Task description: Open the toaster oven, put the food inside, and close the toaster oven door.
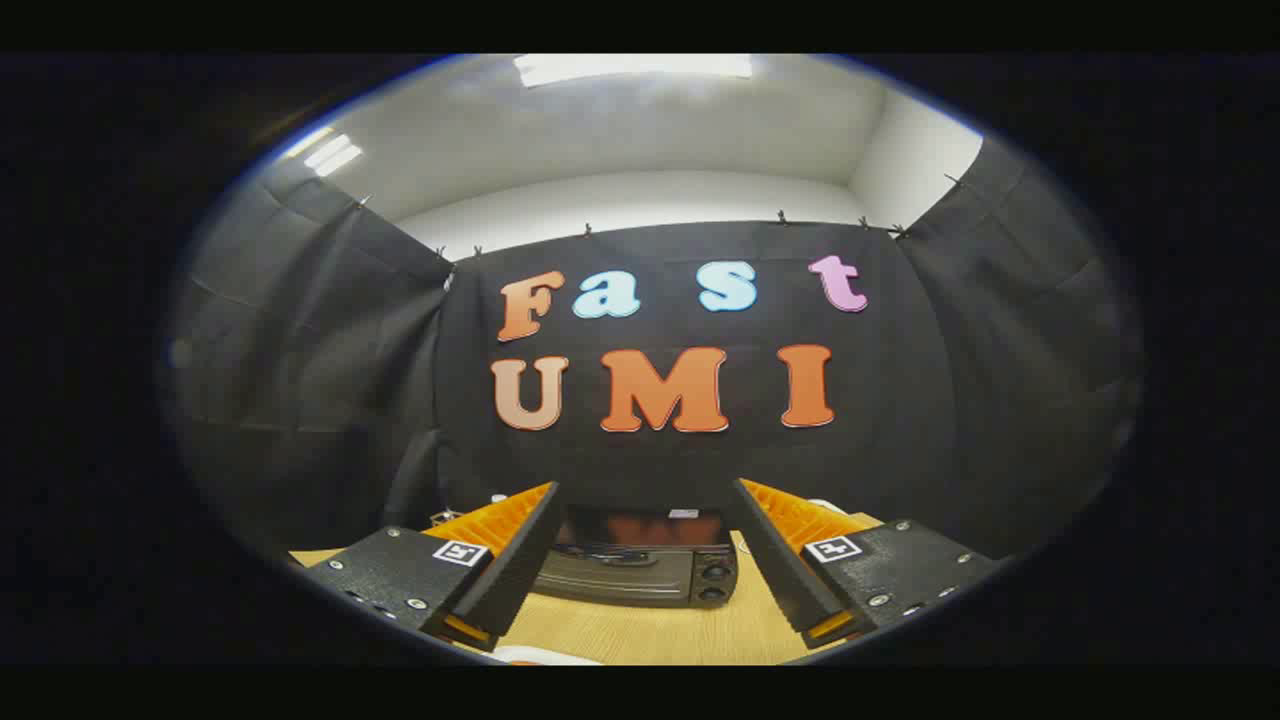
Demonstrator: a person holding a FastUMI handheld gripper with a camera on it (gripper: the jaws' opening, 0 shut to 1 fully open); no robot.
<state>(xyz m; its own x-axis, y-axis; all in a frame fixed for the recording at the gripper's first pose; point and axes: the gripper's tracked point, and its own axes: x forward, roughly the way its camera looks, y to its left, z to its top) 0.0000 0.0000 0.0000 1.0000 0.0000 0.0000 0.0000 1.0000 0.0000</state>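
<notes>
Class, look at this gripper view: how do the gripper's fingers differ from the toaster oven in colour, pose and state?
The fingers are black with orange ribbed sides; the toaster oven is dark grey and black with two knobs. The fingers stand spread apart on the open gripper, slanting forward; the toaster oven sits level on the wooden table, apparently shut. The fingers hold nothing; the oven lies beyond them, untouched.

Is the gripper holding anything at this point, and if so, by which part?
Nothing is held. The gripper is open, its fingers spread wide with only air between them; the toaster oven sits beyond them on the wooden table.
</notes>
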